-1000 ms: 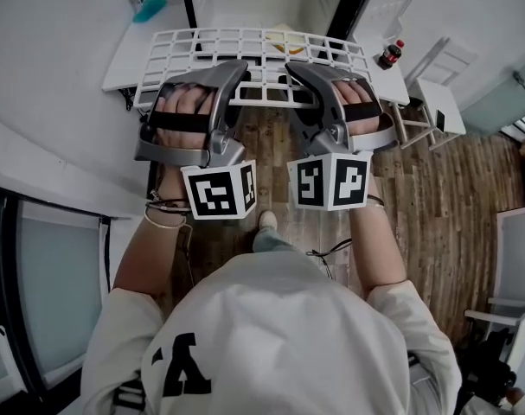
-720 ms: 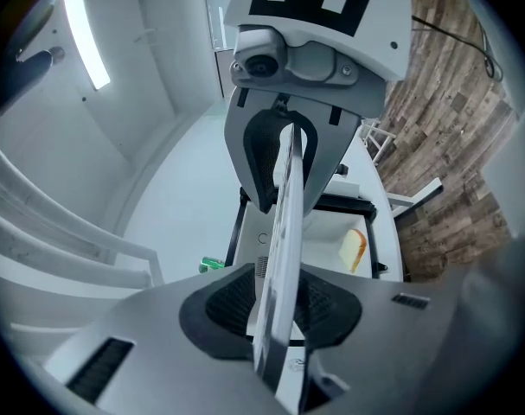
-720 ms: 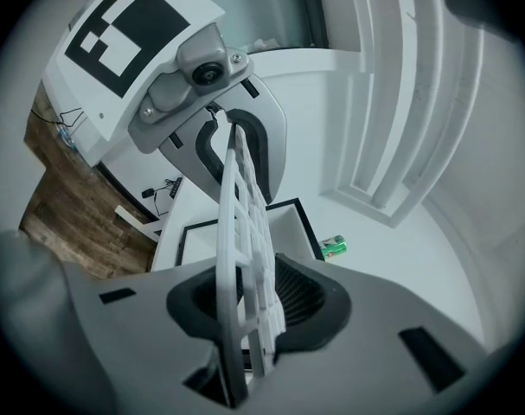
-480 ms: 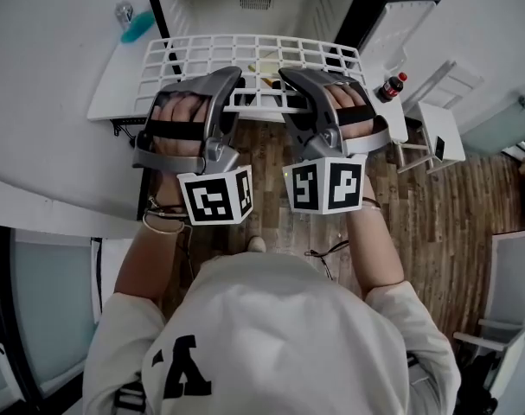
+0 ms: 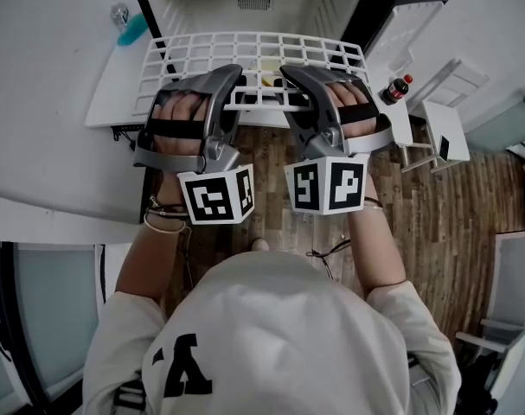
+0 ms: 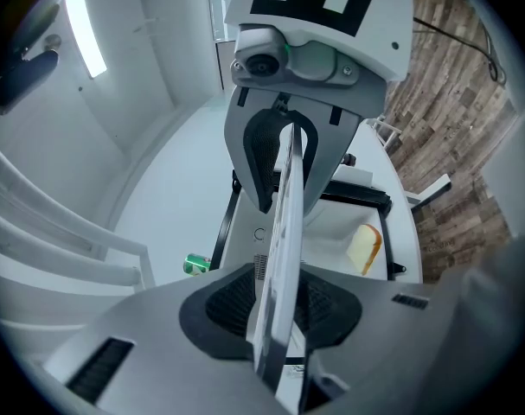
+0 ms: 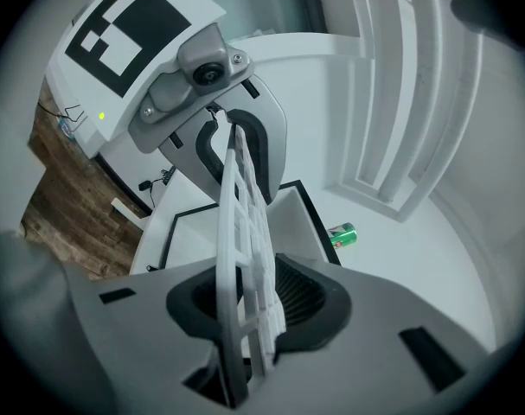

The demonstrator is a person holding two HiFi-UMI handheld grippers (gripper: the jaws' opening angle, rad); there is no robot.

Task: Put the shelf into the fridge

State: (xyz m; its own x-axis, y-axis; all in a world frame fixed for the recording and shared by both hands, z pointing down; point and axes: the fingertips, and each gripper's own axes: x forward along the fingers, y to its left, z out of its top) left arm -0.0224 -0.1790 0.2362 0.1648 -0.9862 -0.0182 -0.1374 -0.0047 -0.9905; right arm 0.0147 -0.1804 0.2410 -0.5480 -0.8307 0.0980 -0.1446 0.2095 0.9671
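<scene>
White tabletop (image 5: 106, 93) spanned view's 12 o'clock, near edge over floor. Open fridge (image 5: 193, 3) stood on it, mouth facing viewer. Green can (image 5: 134, 26) lay on its side on bare tabletop at fridge's 9 o'clock, apart from it. Cola bottle (image 5: 395, 87), red cap, stood at fridge's 4 o'clock, near tabletop's edge. Wood-plank floor (image 5: 444, 223) below; small white table (image 5: 442, 126) stood on it at bottle's 4 o'clock. Dark cable (image 5: 327, 253) lay on planks at 6 o'clock.

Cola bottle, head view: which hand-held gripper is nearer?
Right. The right hand-held gripper clamps the shelf at its near edge, left of the cola bottle; the left hand-held gripper clamps the same edge farther left.
</scene>
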